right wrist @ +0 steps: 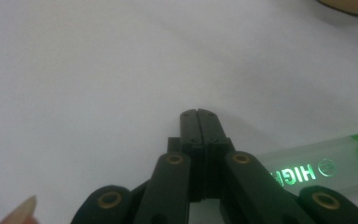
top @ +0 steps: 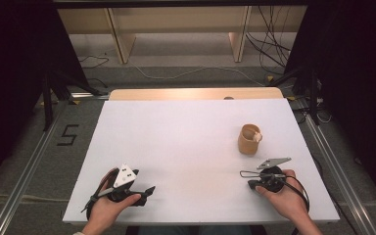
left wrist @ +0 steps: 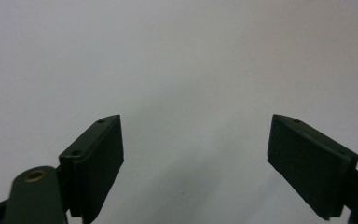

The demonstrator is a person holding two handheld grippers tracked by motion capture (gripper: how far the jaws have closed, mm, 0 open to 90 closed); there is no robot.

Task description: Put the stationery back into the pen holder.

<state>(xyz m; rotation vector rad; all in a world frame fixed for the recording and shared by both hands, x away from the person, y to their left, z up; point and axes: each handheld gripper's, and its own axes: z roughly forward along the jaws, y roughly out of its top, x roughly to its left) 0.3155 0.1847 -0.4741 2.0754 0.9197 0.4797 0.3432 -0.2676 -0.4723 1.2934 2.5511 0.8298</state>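
Right gripper [right wrist: 199, 114] jaws clenched, empty; highlighter [right wrist: 326, 170] lies just beside them, long axis slanting away. Left gripper [left wrist: 196, 149] jaws released, near worktop [top: 186, 127] front-left corner, farther off.

I count one tan cup [top: 248, 140], one green highlighter [right wrist: 317, 168], one white worktop [top: 186, 142], and my two grippers: left gripper [top: 149, 191], right gripper [top: 245, 173].
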